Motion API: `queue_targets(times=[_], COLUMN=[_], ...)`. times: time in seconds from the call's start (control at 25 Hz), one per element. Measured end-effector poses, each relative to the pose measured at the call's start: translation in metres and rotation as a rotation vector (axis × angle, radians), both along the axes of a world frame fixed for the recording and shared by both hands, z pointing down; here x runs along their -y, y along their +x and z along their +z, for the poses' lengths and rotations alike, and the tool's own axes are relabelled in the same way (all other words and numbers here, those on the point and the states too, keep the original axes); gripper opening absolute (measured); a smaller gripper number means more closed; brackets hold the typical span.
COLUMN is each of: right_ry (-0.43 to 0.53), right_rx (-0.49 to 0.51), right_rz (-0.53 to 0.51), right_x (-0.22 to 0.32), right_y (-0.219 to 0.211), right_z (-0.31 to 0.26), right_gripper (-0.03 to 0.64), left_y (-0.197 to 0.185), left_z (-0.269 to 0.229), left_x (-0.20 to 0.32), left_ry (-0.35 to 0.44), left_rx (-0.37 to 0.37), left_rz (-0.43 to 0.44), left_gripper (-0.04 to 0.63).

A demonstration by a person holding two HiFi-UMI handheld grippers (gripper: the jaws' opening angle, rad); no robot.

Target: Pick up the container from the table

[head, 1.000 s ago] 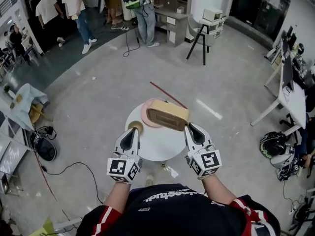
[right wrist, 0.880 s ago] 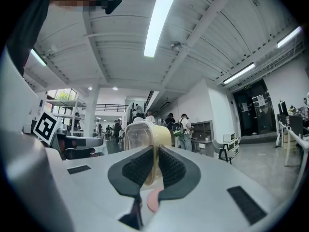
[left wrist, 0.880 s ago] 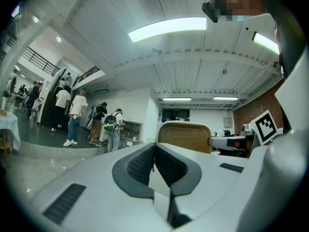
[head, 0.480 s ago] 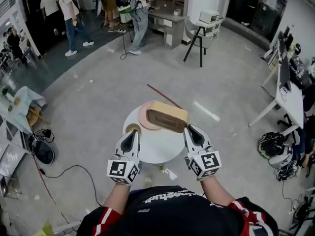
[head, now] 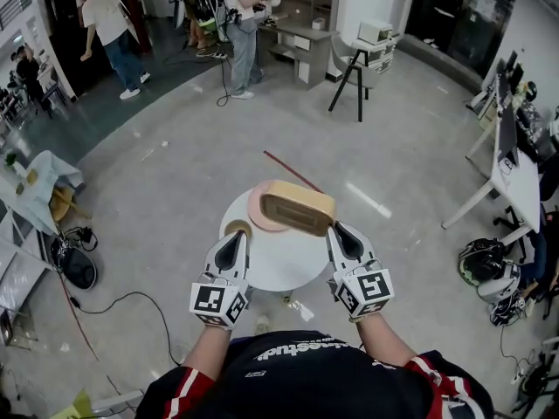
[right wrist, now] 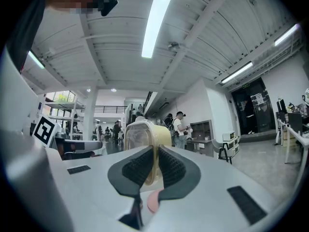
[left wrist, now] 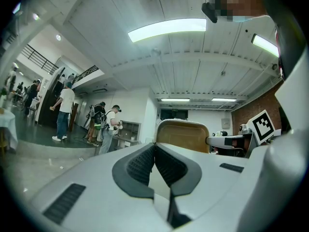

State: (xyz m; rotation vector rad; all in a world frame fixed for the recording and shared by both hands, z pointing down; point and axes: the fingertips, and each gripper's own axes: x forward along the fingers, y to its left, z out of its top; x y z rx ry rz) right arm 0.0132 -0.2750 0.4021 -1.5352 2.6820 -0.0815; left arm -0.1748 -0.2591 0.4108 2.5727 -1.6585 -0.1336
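The right gripper's (right wrist: 155, 152) ribbed dark pads pinch the thin wall of the container (right wrist: 143, 133), a yellowish, round-cornered plastic box held on its side over the round white table (head: 281, 264) and pink plate (head: 256, 209). The left gripper (left wrist: 154, 148) is closed and empty. Since earlier only the distant people (head: 106, 24) have moved. Whether the box touches the plate is unclear.

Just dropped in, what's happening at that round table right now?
A person holds two handheld tools over a round white table. The right tool is clamped on the wall of the tan container, which appears lifted off the table, above a pink plate. The left tool is shut and empty.
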Motion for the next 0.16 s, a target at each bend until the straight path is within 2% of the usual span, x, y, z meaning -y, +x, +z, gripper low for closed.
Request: queue_targets(times=[0.16], right_ry=[0.0], right_rx=[-0.002], right_rz=[-0.003], right_x=[-0.0007], right_y=[-0.0006], right_z=[-0.0013], right_gripper=[0.048], left_y=[0.0008], left_z=[0.0], left_x=[-0.001], left_ry=[-0.002], left_rx=[-0.003], left_rz=[0.001], left_gripper=[0.023])
